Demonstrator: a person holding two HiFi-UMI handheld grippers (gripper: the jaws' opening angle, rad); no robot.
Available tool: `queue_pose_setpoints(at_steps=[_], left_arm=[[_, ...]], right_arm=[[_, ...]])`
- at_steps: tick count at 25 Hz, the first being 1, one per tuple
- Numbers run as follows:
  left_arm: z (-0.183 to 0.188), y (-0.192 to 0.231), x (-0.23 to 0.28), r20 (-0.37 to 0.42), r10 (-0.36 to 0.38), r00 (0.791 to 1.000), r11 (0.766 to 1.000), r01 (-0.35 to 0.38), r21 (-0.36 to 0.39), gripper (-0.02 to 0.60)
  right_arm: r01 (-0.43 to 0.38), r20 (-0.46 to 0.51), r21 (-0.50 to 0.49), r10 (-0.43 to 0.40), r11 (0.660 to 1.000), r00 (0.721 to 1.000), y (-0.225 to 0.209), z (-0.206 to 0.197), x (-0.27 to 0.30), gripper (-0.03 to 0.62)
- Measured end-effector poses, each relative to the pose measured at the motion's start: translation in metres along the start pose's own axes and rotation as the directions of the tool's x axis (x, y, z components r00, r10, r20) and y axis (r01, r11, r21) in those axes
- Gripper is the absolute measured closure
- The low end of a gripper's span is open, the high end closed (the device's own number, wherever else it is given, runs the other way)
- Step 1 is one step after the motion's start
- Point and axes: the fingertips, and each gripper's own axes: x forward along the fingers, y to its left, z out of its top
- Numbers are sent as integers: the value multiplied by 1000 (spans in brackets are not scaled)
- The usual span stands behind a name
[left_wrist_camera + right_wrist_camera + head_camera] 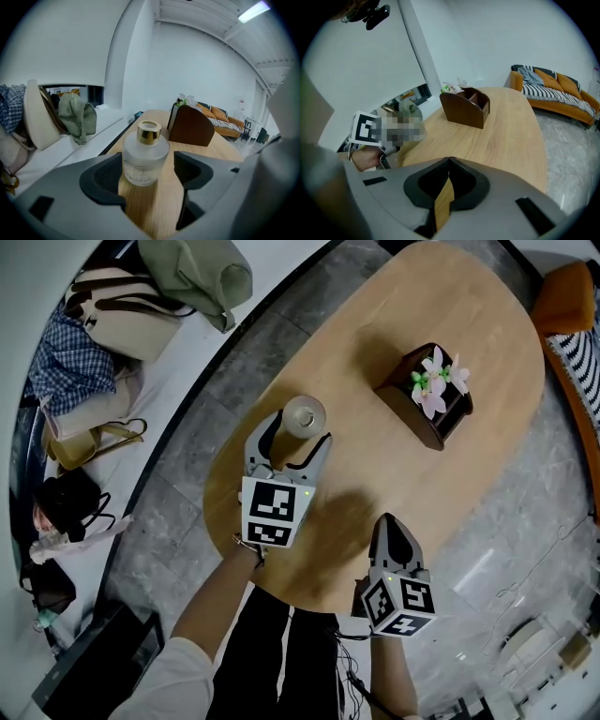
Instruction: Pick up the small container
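Oval wooden counter [469, 296] on grey stone-tile floor [525, 521]; white walls [201, 65]; ceiling strip light [253, 11] lit; orange sofa [553, 89] beyond counter's far end.

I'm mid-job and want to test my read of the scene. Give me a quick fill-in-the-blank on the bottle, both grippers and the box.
1. The small container, a frosted bottle, has a ___ cap.
2. It stands between the jaws of the left gripper, which are ___.
3. The right gripper has its jaws ___.
4. The brown box holds pink and white ___.

Missing words: gold; open; shut; flowers.
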Motion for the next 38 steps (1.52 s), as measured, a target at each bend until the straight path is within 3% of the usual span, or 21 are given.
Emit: queue_pose_setpoints(at_steps=[6,23,38], left_arm=[[1,2,11,6,26,1000,999,-26,-21,245],[6,7,25,43,47,998,999,-48,20,244],[4,-12,-2,14,1,1000,999,-1,47,247]], right_arm=[[10,0,22,-10,1000,1000,-11,-2,2,571],[20,-4,22,-19,1000,1000,-18,-1,6,571],[5,4,7,-5,1000,1000,-11,0,-1,571]])
